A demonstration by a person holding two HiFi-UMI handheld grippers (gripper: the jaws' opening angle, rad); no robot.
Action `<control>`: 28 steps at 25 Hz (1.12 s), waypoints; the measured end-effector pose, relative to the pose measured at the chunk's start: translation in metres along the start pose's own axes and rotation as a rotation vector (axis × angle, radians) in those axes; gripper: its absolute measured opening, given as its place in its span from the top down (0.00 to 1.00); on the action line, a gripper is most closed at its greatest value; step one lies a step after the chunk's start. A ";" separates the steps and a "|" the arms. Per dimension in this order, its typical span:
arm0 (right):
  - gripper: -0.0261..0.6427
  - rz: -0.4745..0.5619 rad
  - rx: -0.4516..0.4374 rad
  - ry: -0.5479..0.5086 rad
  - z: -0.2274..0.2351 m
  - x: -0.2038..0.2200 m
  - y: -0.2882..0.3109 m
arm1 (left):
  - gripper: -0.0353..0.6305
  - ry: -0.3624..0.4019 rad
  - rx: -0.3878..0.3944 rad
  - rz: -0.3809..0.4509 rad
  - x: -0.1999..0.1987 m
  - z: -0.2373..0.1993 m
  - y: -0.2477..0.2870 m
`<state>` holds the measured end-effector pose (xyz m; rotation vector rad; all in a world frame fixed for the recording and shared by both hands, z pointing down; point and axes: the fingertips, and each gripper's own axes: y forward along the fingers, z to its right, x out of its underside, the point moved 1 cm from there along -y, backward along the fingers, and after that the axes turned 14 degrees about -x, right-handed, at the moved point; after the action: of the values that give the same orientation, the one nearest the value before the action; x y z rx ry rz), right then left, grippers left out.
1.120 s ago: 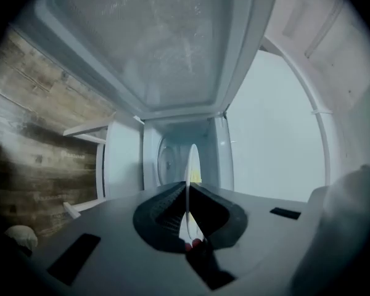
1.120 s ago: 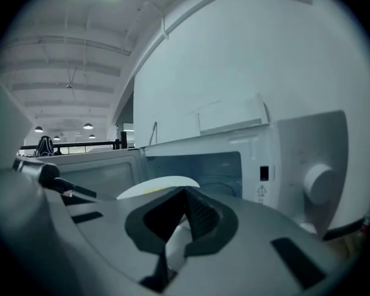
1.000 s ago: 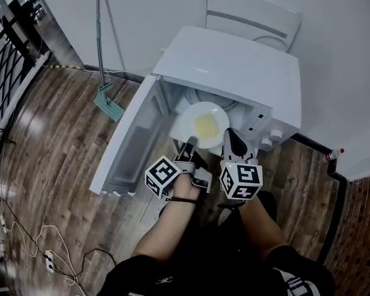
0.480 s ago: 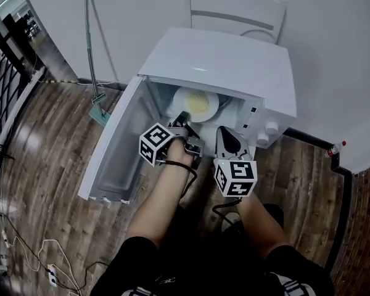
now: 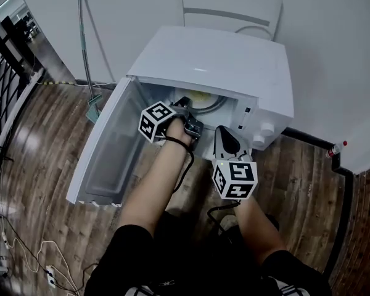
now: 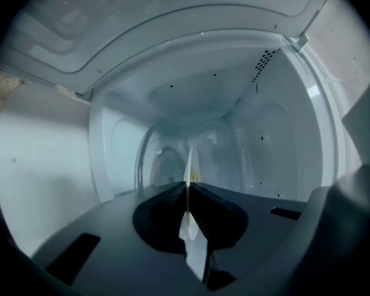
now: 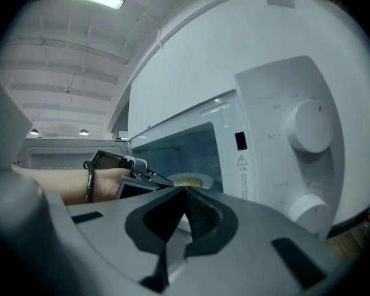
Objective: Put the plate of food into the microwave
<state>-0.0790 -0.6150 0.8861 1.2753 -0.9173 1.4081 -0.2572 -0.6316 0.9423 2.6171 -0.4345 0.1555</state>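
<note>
The white microwave (image 5: 228, 60) stands on the wooden floor with its door (image 5: 105, 147) swung open to the left. My left gripper (image 5: 188, 106) reaches into the cavity, shut on the rim of the white plate (image 5: 201, 97) with yellow food. In the left gripper view that plate (image 6: 189, 162) shows edge-on, pinched where the left gripper (image 6: 186, 187) closes on it, with the cavity walls all around. My right gripper (image 5: 225, 142) hangs outside, in front of the control panel, shut and holding nothing. From the right gripper (image 7: 185, 191) I see the plate (image 7: 191, 179) and the left gripper (image 7: 135, 177) inside the opening.
Two round knobs (image 7: 308, 125) sit on the panel right of the opening. A mop (image 5: 86, 48) leans on the wall at left and a white chair (image 5: 231, 8) stands behind the microwave. Cables (image 5: 6, 251) lie on the floor at lower left; a small bottle (image 5: 335, 148) at right.
The left gripper has carried the plate forward from the mouth of the microwave deep into the cavity. The right gripper has stayed back outside, apart from the plate.
</note>
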 end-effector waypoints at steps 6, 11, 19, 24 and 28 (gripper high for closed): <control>0.95 -0.029 0.000 -0.012 0.008 0.011 -0.010 | 0.93 0.139 -0.057 0.024 -0.003 0.002 0.016; 0.95 -0.013 -0.005 -0.016 0.009 0.009 -0.012 | 0.93 0.267 -0.075 0.046 -0.002 0.006 0.021; 0.95 -0.030 0.010 -0.026 0.009 0.010 -0.016 | 0.82 0.790 -0.242 0.177 -0.016 0.012 0.023; 0.95 -0.039 0.042 -0.006 0.015 0.012 -0.021 | 0.75 1.055 -0.341 0.278 -0.014 0.010 0.027; 0.95 -0.042 0.070 0.005 0.020 0.012 -0.022 | 0.74 1.177 -0.392 0.318 -0.012 0.012 0.028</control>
<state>-0.0523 -0.6273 0.8991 1.3351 -0.8396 1.4208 -0.2776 -0.6572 0.9413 1.6547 -0.3661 1.4296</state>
